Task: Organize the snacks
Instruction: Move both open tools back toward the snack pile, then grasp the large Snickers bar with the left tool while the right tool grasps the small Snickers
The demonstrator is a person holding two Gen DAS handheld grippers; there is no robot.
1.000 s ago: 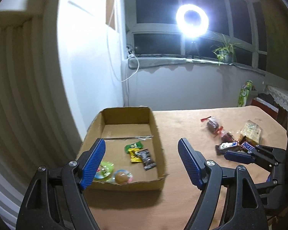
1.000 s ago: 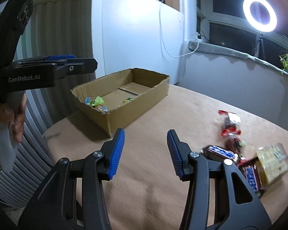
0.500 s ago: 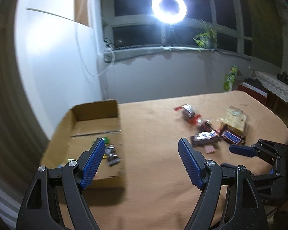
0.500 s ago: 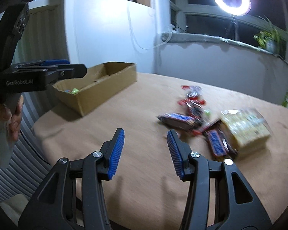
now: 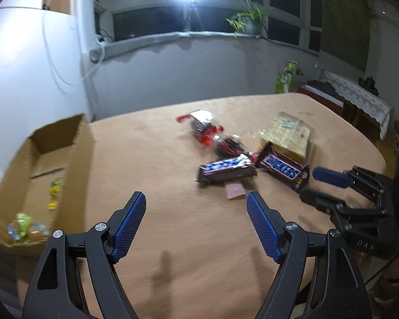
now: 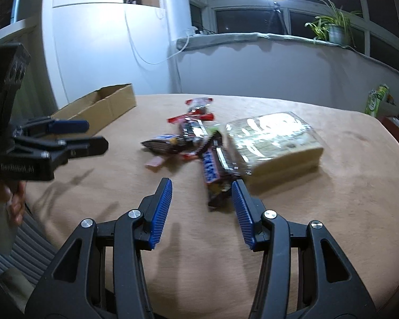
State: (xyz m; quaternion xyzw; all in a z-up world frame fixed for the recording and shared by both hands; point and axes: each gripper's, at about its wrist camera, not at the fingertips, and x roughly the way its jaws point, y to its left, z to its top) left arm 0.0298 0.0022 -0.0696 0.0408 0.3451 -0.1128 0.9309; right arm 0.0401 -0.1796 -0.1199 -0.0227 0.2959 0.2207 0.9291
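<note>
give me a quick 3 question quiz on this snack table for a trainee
1. True or false: the brown Snickers bar leans against the clear-wrapped block of yellow crackers.
2. Multiple choice: the open brown cardboard box holds A) nothing B) a few small green and yellow wrapped sweets C) the crackers.
3. Fill in: the left gripper and the right gripper are both ____ and hold nothing.

Key: 1 true. 2 B. 3 open.
</note>
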